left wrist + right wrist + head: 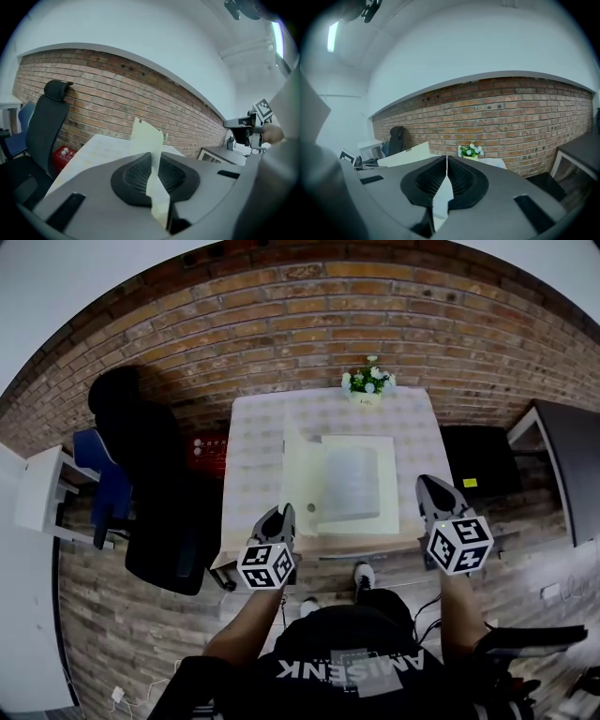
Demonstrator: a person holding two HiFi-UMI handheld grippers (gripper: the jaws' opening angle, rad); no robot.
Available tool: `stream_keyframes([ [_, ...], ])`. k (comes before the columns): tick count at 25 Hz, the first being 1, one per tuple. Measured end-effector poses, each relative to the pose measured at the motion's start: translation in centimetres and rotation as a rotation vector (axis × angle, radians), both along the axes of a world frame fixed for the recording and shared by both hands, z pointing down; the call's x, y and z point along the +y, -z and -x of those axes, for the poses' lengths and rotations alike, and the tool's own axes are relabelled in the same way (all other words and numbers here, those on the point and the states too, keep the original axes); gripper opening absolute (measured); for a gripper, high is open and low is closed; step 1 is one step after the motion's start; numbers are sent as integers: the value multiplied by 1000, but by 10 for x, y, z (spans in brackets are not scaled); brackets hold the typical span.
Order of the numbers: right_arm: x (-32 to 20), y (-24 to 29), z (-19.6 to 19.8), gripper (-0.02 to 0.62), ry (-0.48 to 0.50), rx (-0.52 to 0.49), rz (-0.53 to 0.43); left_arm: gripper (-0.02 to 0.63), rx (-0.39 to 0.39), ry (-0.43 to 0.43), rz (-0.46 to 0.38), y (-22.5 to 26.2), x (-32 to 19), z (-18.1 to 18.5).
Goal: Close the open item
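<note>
The cream cardboard box (357,442) lies open in the middle of the checked counter (258,456), with pale wrapped contents showing inside. Its lid (298,474) stands upright along the box's left side. The left gripper (279,515) is at the box's near left corner. Its fingers are clamped on the lid's edge, and the left gripper view shows the cream card running straight between the pads. The right gripper (427,486) hovers just off the box's near right corner, fingers pressed together and holding nothing that I can make out.

The step in hand looks like swinging the lid over to the right and down onto the box. The main risk is the hold itself: it takes only a thin edge at one corner, so a quick sweep could bend or crease the card, or let it slip from the pads and flop back. The box also looks light (nothing is pinning it down), so pulling sideways on the lid may drag the whole box across the counter rather than fold the hinge. The contents may sit high enough to stop the lid seating flat.
</note>
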State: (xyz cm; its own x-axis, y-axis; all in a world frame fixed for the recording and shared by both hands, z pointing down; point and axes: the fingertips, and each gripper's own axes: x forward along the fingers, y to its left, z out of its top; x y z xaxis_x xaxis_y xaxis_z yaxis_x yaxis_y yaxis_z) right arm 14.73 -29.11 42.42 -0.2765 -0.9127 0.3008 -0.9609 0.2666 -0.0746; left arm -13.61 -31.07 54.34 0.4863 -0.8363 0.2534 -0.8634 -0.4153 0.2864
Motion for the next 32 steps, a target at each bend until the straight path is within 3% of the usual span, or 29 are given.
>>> stream_keyframes([
  [4,2,-5,-13,41,-22,-11,7,34,-41,-96,-24,6,2,-34],
  [9,5,-14,-29,41,-47,-30,18,35,-172,-170,-25,0,10,-77],
  [13,6,-21,-41,41,-61,-42,24,39,-223,-282,-25,-8,21,-122],
  [32,-2,-78,-91,41,-93,-63,129,51,-347,-552,74,-73,39,-238],
])
